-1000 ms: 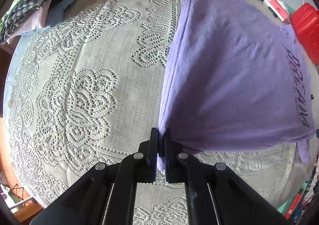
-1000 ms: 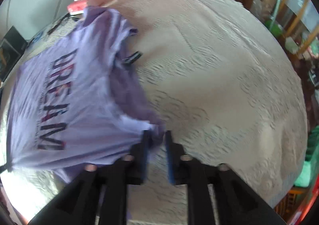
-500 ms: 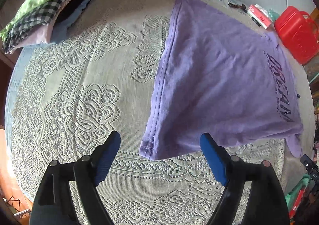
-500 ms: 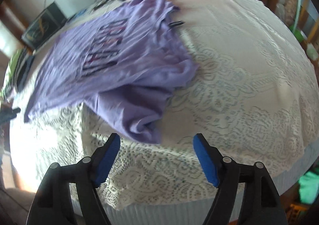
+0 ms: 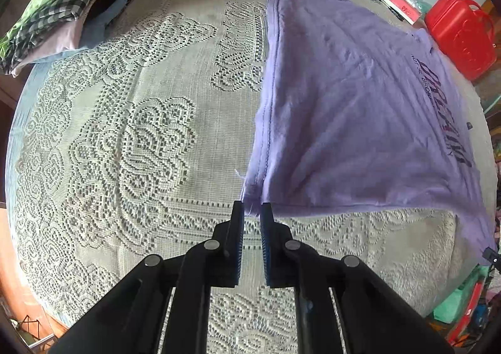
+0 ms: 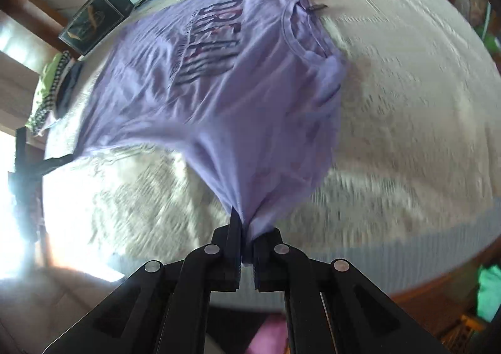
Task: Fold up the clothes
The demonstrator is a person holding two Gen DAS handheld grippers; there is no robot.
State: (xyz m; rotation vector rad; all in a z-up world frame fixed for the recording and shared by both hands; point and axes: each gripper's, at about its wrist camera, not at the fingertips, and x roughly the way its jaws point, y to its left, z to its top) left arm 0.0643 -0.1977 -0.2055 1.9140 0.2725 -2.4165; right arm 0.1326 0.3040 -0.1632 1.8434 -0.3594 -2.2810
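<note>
Lilac cotton T-shirt with dark printed lettering (image 5: 350, 109) spread across cream lace tablecloth (image 5: 131, 141) on round table, print side up, collar toward the red container. Left black two-finger gripper (image 5: 251, 213) nearly closed, blue-lined jaws pinching the near hem corner of the shirt, stitched hem running away from the fingertips toward the far edge. Right black two-finger gripper (image 6: 247, 228) clamped on a bunched fold of the same shirt (image 6: 219, 78), fabric drawn up into a taut cone from the jaws, shoulder side lifted off the cloth; right view blurred. Edge between the two grips hanging in a shallow sag just above the lace. Stack of folded clothes, green, black-and-white check and pale pink (image 5: 59, 6), at the far left rim of the table, well apart from the shirt. Red plastic container (image 5: 460, 34) at far right, beside a small red-and-white box (image 5: 402, 4). Dark framed picture (image 6: 97, 17) leaning against the wall at the far edge.
</note>
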